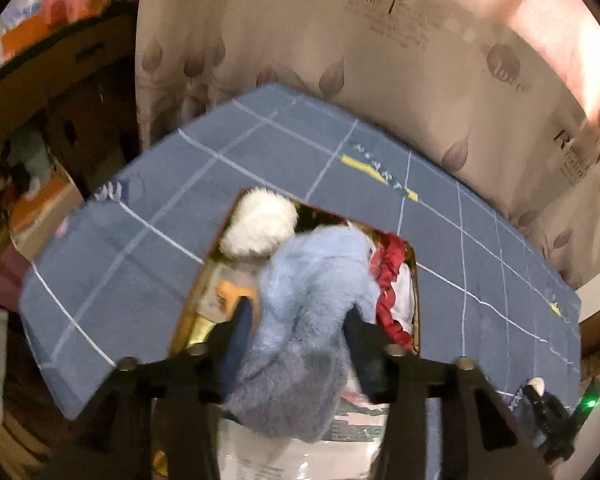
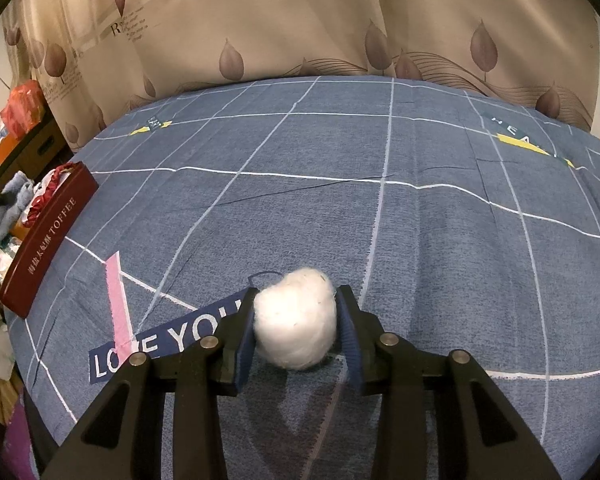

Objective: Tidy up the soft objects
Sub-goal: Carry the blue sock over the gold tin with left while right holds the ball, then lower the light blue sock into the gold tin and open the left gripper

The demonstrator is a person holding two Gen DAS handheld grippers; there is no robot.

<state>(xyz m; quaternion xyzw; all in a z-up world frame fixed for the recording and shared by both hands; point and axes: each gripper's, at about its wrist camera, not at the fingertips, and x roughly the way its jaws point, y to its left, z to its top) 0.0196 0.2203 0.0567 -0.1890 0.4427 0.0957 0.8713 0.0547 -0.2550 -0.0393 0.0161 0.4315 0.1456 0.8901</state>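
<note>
In the left wrist view my left gripper (image 1: 298, 312) is shut on a light-blue furry toy (image 1: 312, 312) and holds it over an open gold-lined box (image 1: 198, 312). The box holds a white fluffy ball (image 1: 260, 224) and a red satin item (image 1: 390, 280). In the right wrist view my right gripper (image 2: 296, 308) is shut on a white cotton ball (image 2: 296, 320) just above the blue checked bedsheet (image 2: 420, 240). The same box, dark red with "TOFFEE" on its side (image 2: 48, 240), stands at the far left of that view.
A beige leaf-print curtain (image 2: 300, 20) hangs behind the bed. Shelves and clutter stand past the bed's left edge (image 1: 28, 184). A clear plastic package (image 1: 332, 456) lies below the left gripper. The right gripper shows at the lower right of the left wrist view (image 1: 548, 412).
</note>
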